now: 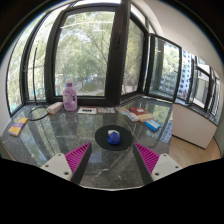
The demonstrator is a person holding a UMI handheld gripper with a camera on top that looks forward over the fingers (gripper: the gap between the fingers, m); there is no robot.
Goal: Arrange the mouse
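Observation:
A blue mouse (114, 136) sits on a round black mouse pad (113, 136) on the grey marble table (60, 135). My gripper (112, 155) is open and empty. Its two pink pads show at either side, the left one (77, 155) and the right one (148, 156). The mouse lies just ahead of the fingers, centred between them, with a wide gap at each side.
A pink bottle (69, 96) stands at the back left. A small yellow and blue item (20, 125) lies at the far left. Books and small objects (142, 116) lie at the back right. Large windows (90, 50) surround the table.

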